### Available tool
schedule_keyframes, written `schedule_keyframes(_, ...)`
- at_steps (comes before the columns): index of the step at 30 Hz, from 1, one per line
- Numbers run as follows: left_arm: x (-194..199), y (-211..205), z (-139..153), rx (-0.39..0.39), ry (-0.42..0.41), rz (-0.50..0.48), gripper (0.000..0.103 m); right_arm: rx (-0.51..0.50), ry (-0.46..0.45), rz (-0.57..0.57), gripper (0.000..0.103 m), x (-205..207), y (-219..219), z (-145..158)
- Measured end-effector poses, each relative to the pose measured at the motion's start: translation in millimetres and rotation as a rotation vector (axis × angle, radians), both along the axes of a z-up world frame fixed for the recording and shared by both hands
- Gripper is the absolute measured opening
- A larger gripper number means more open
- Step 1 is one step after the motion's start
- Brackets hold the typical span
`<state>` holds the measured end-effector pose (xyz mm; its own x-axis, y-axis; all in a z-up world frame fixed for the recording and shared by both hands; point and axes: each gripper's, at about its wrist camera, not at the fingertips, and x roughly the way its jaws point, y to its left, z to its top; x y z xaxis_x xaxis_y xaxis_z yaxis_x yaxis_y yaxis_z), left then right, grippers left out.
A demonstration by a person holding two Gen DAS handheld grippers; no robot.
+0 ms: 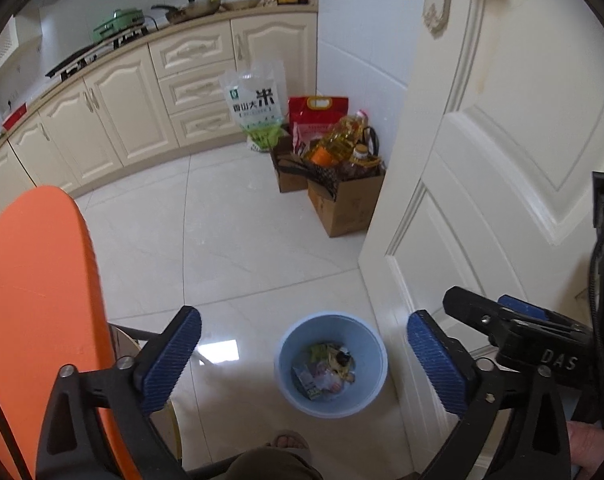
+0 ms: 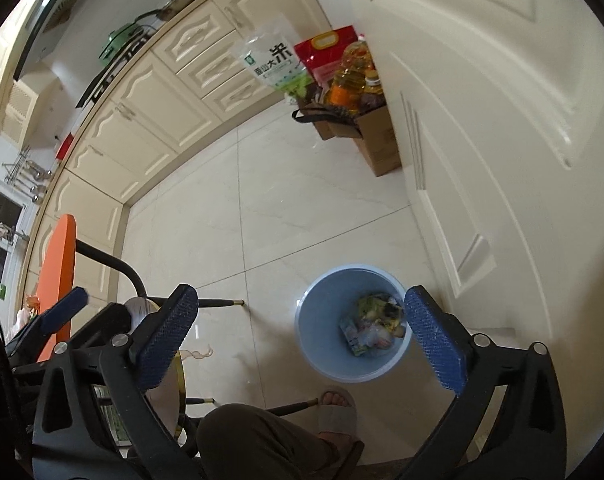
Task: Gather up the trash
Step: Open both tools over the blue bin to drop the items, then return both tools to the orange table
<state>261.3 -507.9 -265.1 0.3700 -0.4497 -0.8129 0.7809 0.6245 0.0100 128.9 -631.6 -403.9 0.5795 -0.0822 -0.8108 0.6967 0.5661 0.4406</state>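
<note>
"DAS" on the right claw [image 1: 481, 320] — "大米" on the rice bag [image 1: 256, 110].

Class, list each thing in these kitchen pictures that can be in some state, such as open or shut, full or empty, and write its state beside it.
Left gripper: open, nothing between the fingers.
Right gripper: open, holding nothing.
Blue bin: upright on the floor, no lid, trash at the bottom.
Door: swung open beside the bin.
Cabinet drawers: shut.
Cardboard box: open-topped, packed with bottles.
Rice bag: upright, leaning on the cabinets.
</note>
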Motion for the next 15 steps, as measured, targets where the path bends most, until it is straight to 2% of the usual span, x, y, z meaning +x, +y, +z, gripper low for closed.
schedule_keyframes(10,-36.8,81.1,46.0,-0.099,-0.023,0.025,0.102,-0.051,-0.062,0.003,0.103,-4.9,22.3,50.2)
schedule_keyframes(15,-50.8,151.7,78.2,-0.177,-0.056,0.078,0.102,-0.095,-0.119,0.046,0.103,4.7,48.6,88.6)
